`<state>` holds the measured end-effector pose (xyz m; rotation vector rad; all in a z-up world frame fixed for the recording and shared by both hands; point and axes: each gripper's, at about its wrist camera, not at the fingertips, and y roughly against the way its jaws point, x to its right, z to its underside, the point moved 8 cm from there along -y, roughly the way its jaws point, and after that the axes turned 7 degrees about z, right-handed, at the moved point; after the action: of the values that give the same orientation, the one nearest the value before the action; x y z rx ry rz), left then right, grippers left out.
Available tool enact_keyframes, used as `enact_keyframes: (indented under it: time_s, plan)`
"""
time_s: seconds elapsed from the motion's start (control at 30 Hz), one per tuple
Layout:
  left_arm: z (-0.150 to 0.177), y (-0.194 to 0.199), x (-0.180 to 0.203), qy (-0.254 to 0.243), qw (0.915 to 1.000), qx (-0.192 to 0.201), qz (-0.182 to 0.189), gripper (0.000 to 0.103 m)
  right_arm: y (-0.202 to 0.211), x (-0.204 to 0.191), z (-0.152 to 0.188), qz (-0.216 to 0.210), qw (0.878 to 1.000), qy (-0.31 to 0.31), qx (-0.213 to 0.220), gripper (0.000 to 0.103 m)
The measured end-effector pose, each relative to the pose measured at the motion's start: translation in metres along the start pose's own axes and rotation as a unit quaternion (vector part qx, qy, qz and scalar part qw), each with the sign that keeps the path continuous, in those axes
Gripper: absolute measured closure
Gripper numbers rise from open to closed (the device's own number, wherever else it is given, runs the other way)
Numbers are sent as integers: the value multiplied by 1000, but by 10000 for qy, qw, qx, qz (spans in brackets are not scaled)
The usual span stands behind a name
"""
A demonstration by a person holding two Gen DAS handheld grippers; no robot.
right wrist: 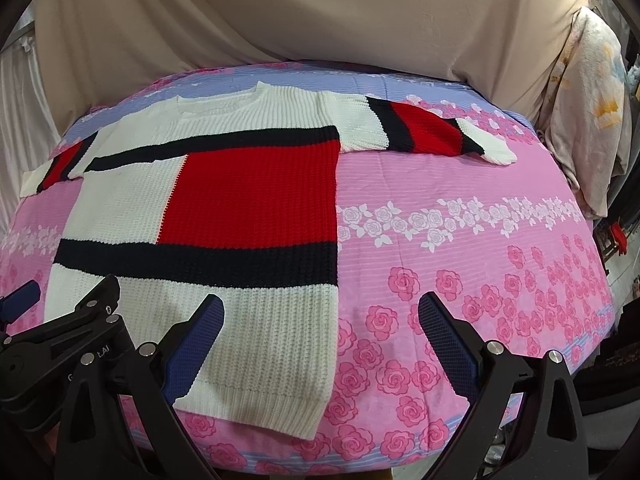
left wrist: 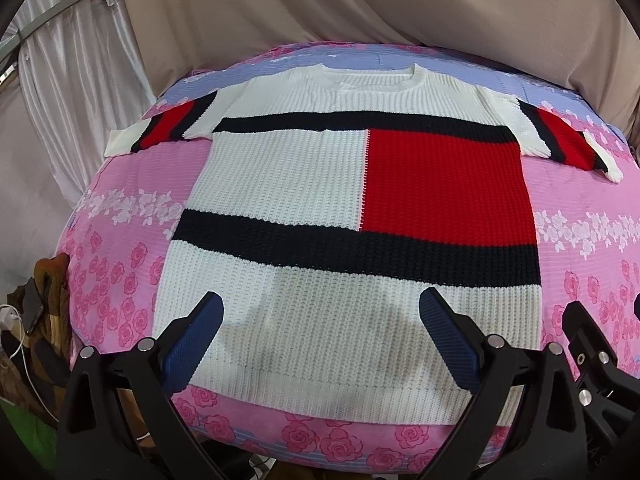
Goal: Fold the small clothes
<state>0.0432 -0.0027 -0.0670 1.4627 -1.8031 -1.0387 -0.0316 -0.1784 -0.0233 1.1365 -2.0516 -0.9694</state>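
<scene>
Zero folds so far: we're looking at the white, red and black knitted sweater lying flat, sleeves out, on the pink rose-print bed cover. We're hovering the left gripper and right gripper near its hem, jaws wide open, holding nothing.

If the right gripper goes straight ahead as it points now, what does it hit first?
Likely the pink rose bedsheet, just beside the sweater's right edge. The open right gripper frames that hem edge, so depth is uncertain.
</scene>
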Motion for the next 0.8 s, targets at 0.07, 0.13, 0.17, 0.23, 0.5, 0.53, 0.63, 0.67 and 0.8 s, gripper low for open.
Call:
enact_keyframes:
  time_s: [0.07, 0.13, 0.17, 0.23, 0.5, 0.53, 0.63, 0.67, 0.8]
  plan:
    - [0, 0, -2, 8, 10000, 1, -20, 7, 0, -2, -1, -9, 10000, 21, 2, 7]
    - [1, 0, -3, 19, 10000, -3, -25, 7, 0, -4, -1, -8, 10000, 38, 5, 7]
    - [1, -1, -4, 25, 10000, -9, -30, 7, -1, -5, -1, -10, 10000, 46, 2, 7]
    - [1, -1, -5, 33, 10000, -12, -36, 7, -1, -6, 0, -19, 10000, 52, -5, 7]
    - [2, -2, -7, 47, 10000, -24, -63, 7, -2, -8, 0, -34, 10000, 63, -18, 7]
    - [2, -2, -7, 49, 10000, -25, -65, 7, -2, -8, 0, -34, 10000, 66, -19, 7]
    - [2, -2, -8, 46, 10000, -21, -60, 7, -2, -9, 0, -34, 10000, 63, -16, 7]
    - [2, -2, -7, 47, 10000, -23, -56, 7, -2, -9, 0, -34, 10000, 61, -18, 7]
    - [2, -2, -9, 47, 10000, -19, -69, 7, -3, -9, 0, -41, 10000, 62, -21, 7]
